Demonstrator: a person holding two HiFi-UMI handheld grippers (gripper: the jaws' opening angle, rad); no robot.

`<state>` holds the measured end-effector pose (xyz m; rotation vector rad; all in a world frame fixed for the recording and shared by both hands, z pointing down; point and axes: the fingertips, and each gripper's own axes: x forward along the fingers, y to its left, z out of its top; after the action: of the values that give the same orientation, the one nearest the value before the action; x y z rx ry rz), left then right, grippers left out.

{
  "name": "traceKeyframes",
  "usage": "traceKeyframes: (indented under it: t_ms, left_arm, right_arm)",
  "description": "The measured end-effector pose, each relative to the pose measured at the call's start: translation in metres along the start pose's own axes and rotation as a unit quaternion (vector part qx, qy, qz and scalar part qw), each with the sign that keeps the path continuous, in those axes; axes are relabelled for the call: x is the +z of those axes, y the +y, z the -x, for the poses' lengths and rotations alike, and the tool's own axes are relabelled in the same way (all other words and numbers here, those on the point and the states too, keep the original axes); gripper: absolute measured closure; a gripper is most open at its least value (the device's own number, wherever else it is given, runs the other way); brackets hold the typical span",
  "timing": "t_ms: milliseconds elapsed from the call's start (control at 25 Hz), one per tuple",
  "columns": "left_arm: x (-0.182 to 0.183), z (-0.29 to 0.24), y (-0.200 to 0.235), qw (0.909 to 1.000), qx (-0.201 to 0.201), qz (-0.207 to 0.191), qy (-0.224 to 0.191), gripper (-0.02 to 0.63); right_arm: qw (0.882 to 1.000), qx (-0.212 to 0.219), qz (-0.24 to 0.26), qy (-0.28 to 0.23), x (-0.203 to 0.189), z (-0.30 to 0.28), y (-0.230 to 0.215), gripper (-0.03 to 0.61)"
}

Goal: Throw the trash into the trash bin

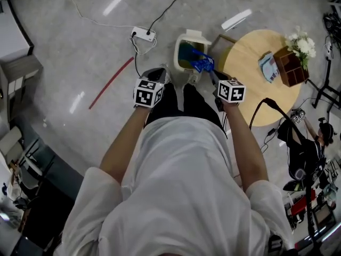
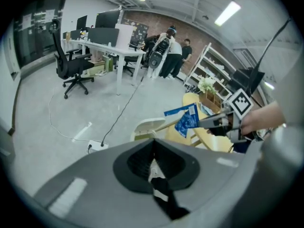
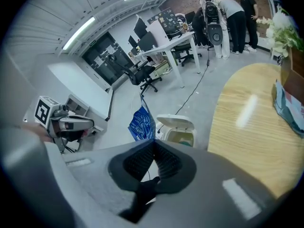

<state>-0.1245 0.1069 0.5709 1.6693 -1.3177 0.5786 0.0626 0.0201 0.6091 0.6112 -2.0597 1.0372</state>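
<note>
Trash here is 1 blue wrapper (image 1: 202,63), pinched at its edge by the right tool (image 1: 209,71), whose jaws are closed flat on the thin film. In the head view we see it hanging over the near right rim of the trash bin (image 1: 176,55) rather than over the middle of the opening. The left tool (image 1: 157,73) is closed on nothing and sits off to the bin's left, so we judge it can't catch a stray drop. Our main worry is the release point: a wrapper this light and flat will probably flutter instead of falling straight, and from the rim it could slide down the outside onto the floor (image 1: 80,47) or into the gap beside the round counter (image 1: 250,57). The steep downward look also hides how high the wrapper hangs above the opening, and a higher drop would mean more drift. The raised lid (image 1: 195,35) stands at the far side, so pushing too far forward could knock it or lodge the wrapper against it. Thin film may also cling to 1 pad when the jaws part. A power strip (image 1: 144,34) and its cables lie on the floor just left of the bin, a snag for our feet.
</note>
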Motion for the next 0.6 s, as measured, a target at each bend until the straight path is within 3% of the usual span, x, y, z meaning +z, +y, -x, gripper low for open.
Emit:
traceKeyframes:
  t_ms: [600]
  left_arm:
    - [-0.029, -0.029, 0.035, 0.9995, 0.006, 0.031, 0.007, 0.609]
  right_arm:
    - [0.999, -0.017, -0.010, 0.031, -0.021, -0.052, -0.015, 0.576]
